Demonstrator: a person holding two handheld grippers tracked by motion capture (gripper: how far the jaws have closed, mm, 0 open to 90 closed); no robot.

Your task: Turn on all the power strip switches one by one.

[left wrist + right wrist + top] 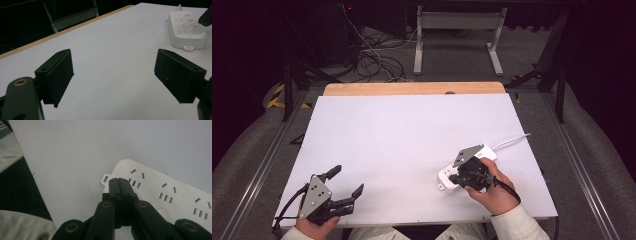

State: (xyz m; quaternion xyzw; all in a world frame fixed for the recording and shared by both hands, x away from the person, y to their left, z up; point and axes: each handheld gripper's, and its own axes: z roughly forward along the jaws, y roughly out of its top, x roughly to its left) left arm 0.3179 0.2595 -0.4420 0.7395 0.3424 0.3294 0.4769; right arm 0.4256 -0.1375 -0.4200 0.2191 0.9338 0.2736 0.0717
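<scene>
From my high view the white table top is lit evenly from above and reads bright, almost flat, while the floor and everything around it falls off into near black. Shadows on the table are soft and short. The picture is a little soft and grainy overall. In the left gripper view the near jaws are dark and slightly out of focus, and the power strip looks pale with faint detail. In the right gripper view the light is dimmer and greyer, with blurred joints at the bottom edge.
</scene>
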